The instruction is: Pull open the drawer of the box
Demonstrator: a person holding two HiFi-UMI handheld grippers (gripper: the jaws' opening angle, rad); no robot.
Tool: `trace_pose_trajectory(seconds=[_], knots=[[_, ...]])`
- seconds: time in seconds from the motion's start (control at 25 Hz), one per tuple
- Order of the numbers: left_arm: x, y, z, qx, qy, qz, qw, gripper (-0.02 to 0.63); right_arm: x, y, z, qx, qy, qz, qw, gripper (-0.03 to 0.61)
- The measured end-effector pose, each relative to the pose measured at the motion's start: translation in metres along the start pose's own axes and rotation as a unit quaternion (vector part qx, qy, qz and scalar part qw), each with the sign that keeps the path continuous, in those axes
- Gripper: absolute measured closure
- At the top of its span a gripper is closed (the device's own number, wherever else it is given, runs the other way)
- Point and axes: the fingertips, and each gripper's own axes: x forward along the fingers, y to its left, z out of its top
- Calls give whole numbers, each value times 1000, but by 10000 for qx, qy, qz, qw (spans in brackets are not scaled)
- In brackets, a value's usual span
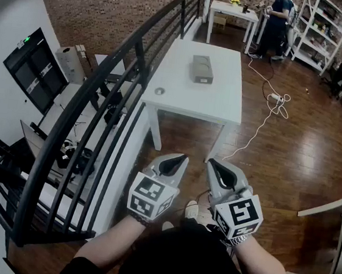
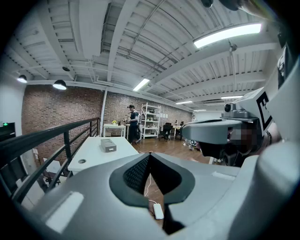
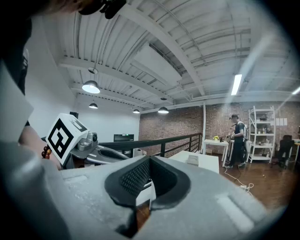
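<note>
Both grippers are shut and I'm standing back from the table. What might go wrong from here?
The cable on the floor crosses the way to the table: a likely trip hazard. The left gripper and right gripper are shut, so they would only bump the drawer unless opened first. The box looks small and loose; pulling may drag it unless one gripper steadies it.

My head camera looks steeply down over the left gripper (image 1: 179, 159) and right gripper (image 1: 214, 165), held close below it. Each gripper camera sits right behind its own jaws, facing roughly level across the room. All three views share the distant white table (image 1: 218, 102) and box (image 1: 202, 69).
</note>
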Motion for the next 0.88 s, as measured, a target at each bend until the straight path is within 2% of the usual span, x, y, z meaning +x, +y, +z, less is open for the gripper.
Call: trace_pose_trajectory(seconds=[0.4, 0.88], knots=[[20, 10, -11, -18, 155, 0, 9999, 597, 12, -17, -14, 195, 22, -51, 9998, 586], [80, 34, -5, -71, 378, 10, 9993, 597, 51, -73, -26, 434, 132, -29, 9990, 586]])
